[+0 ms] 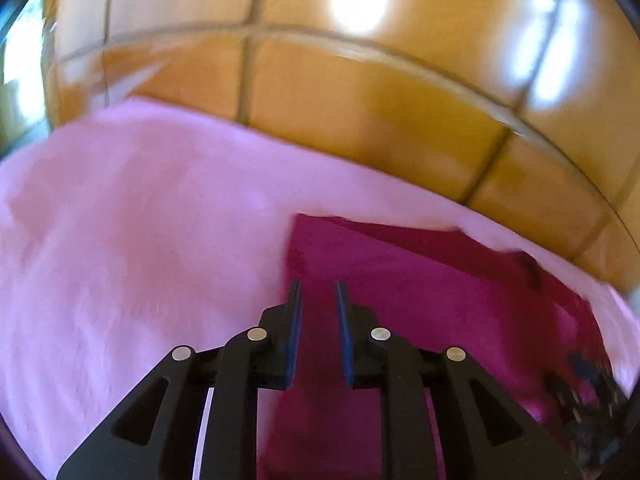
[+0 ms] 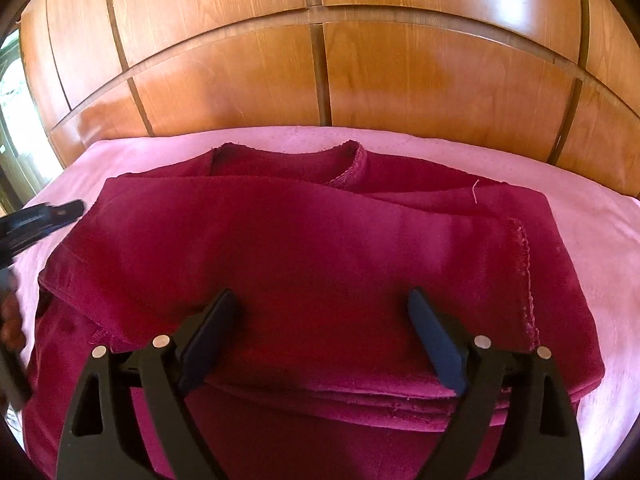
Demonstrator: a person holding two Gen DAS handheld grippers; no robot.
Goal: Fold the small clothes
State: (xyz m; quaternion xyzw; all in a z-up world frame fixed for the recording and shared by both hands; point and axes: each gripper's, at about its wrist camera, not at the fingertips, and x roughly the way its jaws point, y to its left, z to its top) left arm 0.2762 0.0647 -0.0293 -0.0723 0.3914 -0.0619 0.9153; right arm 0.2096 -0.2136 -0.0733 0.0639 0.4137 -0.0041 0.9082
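Only my right view shows the whole folded red garment (image 2: 304,248); my right gripper (image 2: 320,312) hangs released over it, my left gripper (image 1: 318,300) nearly clenched, grasping nothing.

Two hand-held black plastic grippers with dark blue finger pads

The left black plastic two-finger gripper (image 1: 318,286) has matte linkage arms with triangular cut-outs, four round silver pivot pins, and slim dark blue pads (image 1: 294,320) lining the inner faces of its tapered fingers. The right black plastic two-finger gripper (image 2: 322,296) is built alike: four silver pins, triangular cut-outs, broader-looking dark blue pads (image 2: 434,340). In the right wrist view, the left tool appears blurred, black with faint pale markings.
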